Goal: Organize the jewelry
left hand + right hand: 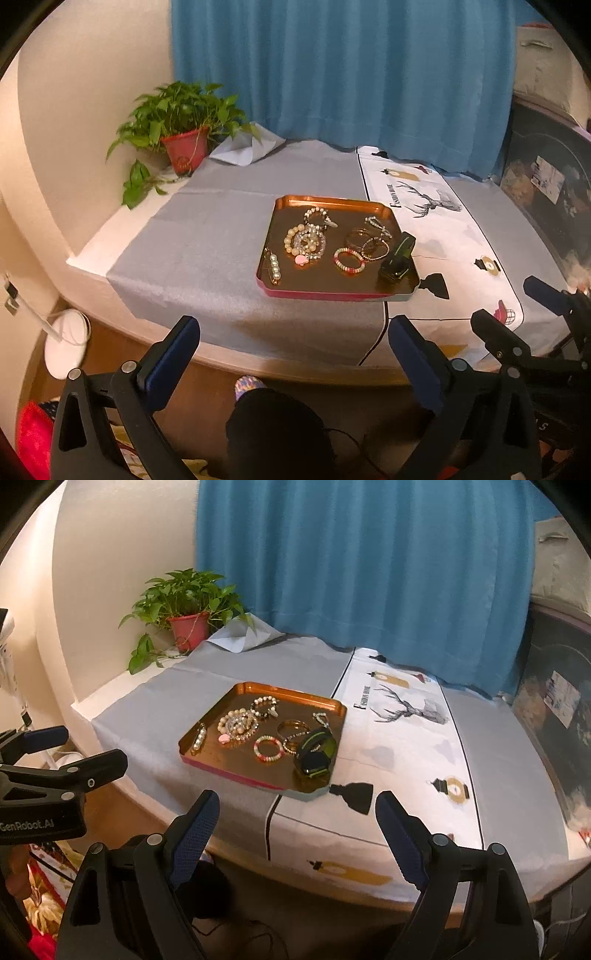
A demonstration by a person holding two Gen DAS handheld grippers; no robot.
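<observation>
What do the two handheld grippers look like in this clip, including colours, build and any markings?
Both are matte black plastic with triangular cut-outs and round silver pivot pins. The left gripper and right gripper each carry two angled fingers faced with dark blue textured pads. White lettering reading GenRobot.AI marks the left gripper's body, seen from the right wrist camera. No sleeves are visible.

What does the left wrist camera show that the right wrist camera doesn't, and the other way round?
Only the left wrist view shows a round white object on the floor and a patterned slipper under the table edge. Only the right wrist view shows the "GenRobot.AI" lettering on the left gripper's body. Both show the tray of bracelets with the black and green watch, the potted plant, the blue curtain, and both grippers, the left gripper and right gripper, open and empty.
</observation>
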